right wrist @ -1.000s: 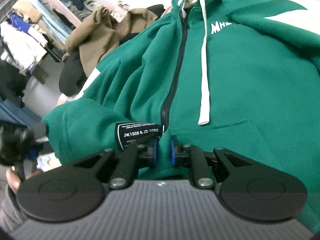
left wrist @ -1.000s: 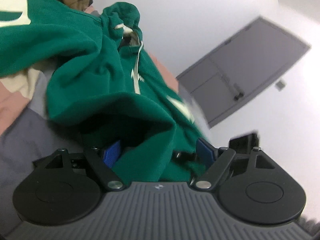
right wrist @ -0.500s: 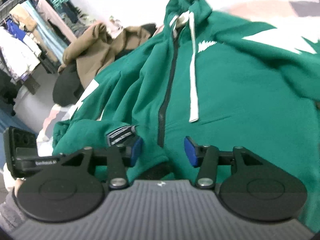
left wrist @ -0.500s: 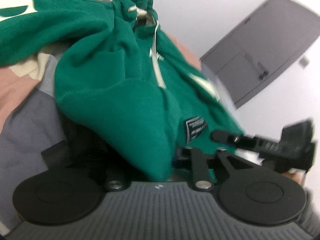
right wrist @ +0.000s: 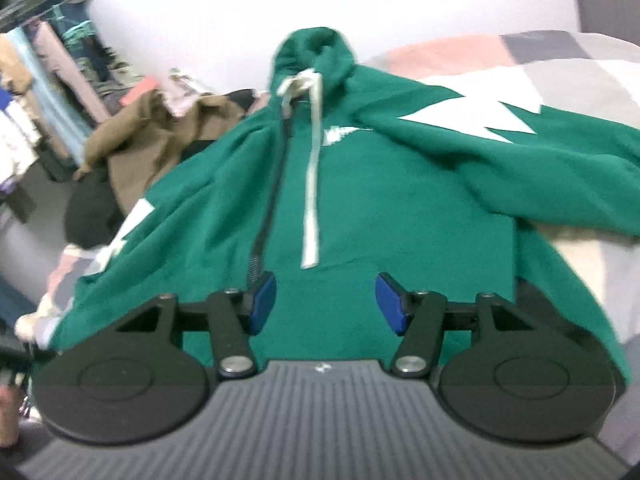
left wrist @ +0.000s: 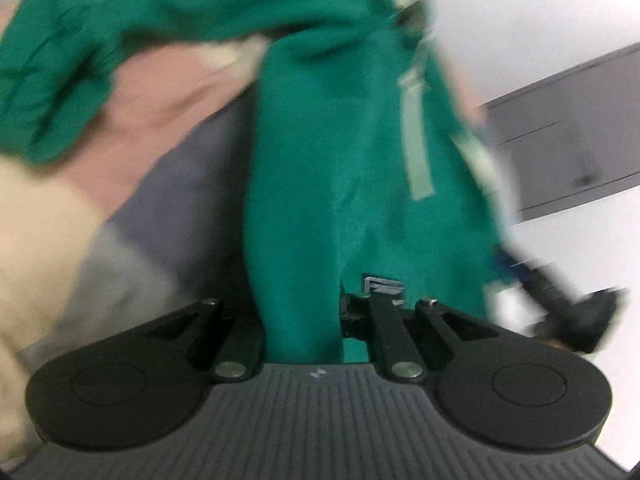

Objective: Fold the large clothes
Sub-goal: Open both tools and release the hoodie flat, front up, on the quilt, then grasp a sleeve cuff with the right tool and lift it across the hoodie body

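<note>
A green zip hoodie [right wrist: 400, 208] with white drawstrings lies front up on the bed, hood at the far end. My right gripper [right wrist: 326, 300] hovers over its lower hem. Its jaws are opening and the blue pads [right wrist: 264, 304] press on nothing. In the left wrist view the hoodie [left wrist: 360, 160] is blurred and a fold of its hem runs down between the fingers. My left gripper [left wrist: 304, 316] is shut on that fold, which hides the pads. The right gripper [left wrist: 560, 300] shows as a dark blur at the right of that view.
A brown garment [right wrist: 160, 140] and a black one [right wrist: 88, 208] lie left of the hoodie. Hanging clothes [right wrist: 32, 80] fill the far left. The bed cover [left wrist: 160, 100] is a pink, grey and cream patchwork. A grey door [left wrist: 568, 152] stands in the white wall.
The left jaws closed on the hoodie's hem and swung with it. The right jaws let go of the hem, spread apart and drew back and up.
</note>
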`<state>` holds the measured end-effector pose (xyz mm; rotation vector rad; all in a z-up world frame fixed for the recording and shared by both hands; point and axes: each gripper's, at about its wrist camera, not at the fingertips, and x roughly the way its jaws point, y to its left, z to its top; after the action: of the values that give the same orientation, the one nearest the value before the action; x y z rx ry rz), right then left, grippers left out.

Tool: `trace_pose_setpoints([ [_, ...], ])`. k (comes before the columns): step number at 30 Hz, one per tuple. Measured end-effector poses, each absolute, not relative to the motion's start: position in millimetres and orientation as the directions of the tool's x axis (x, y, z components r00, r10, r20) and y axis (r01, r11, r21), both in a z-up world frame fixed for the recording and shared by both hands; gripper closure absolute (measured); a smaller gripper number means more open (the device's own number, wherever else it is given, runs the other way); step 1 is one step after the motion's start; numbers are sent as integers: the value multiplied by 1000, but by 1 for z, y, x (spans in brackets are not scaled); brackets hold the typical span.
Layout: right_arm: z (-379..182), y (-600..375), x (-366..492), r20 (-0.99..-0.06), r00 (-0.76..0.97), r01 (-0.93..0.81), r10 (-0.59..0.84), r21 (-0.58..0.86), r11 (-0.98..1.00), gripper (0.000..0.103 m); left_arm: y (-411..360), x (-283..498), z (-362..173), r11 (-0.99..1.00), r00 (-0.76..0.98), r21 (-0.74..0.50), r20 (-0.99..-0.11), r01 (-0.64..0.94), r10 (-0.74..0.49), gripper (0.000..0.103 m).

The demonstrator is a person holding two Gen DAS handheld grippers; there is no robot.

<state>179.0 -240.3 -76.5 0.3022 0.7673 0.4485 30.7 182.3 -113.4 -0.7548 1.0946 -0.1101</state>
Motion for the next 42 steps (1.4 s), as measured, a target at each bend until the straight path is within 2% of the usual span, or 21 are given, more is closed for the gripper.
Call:
trace_pose_setpoints([
  [3, -78, -253, 182, -600, 647, -227, 470, 437, 870, 44, 170, 40, -125, 816, 411, -491, -841, -305, -353, 91],
  [6, -77, -270, 184, -597, 659, -182, 457, 463, 868, 44, 160, 48, -122, 846, 410, -440, -861, -301, -301, 91],
  [8, -75, -284, 186, -589, 672, -155, 448, 480, 863, 44, 156, 45, -115, 865, 422, -412, -865, -286, -273, 85],
  [9, -74, -290, 187, -587, 678, -143, 442, 485, 863, 44, 156, 42, -112, 874, 422, -391, -871, -287, -250, 73],
  [10, -73, -298, 190, -586, 684, -128, 434, 489, 863, 44, 156, 37, -108, 883, 424, -363, -879, -298, -218, 51],
  [12, -71, -311, 195, -583, 696, -100, 419, 500, 860, 44, 156, 31, -94, 899, 440, -307, -885, -311, -150, 31],
  [15, -72, -338, 205, -575, 727, -27, 375, 522, 853, 30, 159, 9, -68, 917, 518, -285, -849, -279, -105, 30],
  [16, -73, -347, 208, -573, 734, -4, 364, 532, 847, 28, 162, 2, -59, 923, 548, -269, -833, -274, -80, 27],
  [18, -77, -366, 215, -578, 738, 31, 349, 545, 838, 27, 158, -2, -44, 929, 611, -264, -790, -258, -55, 23],
  [23, -98, -411, 225, -608, 738, 96, 292, 523, 847, 24, 130, 27, -34, 944, 676, -260, -735, -203, -57, 23],
  [27, -140, -444, 229, -633, 692, 205, 348, 633, 746, 22, 97, 66, -47, 933, 690, -320, -713, -163, -124, 23],
  [30, -175, -459, 237, -594, 670, 248, 445, 745, 619, 22, 74, 93, -70, 923, 693, -350, -706, -160, -148, 23],
  [32, -191, -465, 244, -522, 704, 236, 482, 812, 534, 21, 64, 108, -89, 900, 687, -402, -703, -168, -185, 23],
  [35, -197, -475, 257, -410, 793, 183, 452, 866, 465, 22, 58, 123, -113, 878, 684, -443, -698, -182, -211, 23],
  [37, -197, -479, 270, -375, 831, 155, 411, 866, 476, 23, 58, 125, -123, 877, 691, -446, -691, -177, -212, 23],
  [38, -196, -480, 279, -363, 851, 144, 379, 856, 497, 25, 58, 127, -127, 878, 697, -443, -688, -182, -202, 23],
  [41, -190, -486, 305, -363, 891, 157, 271, 809, 567, 52, 60, 135, -135, 878, 715, -442, -673, -184, -189, 23],
  [42, -188, -490, 315, -374, 896, 172, 241, 791, 587, 71, 61, 136, -136, 876, 724, -446, -664, -182, -187, 23],
])
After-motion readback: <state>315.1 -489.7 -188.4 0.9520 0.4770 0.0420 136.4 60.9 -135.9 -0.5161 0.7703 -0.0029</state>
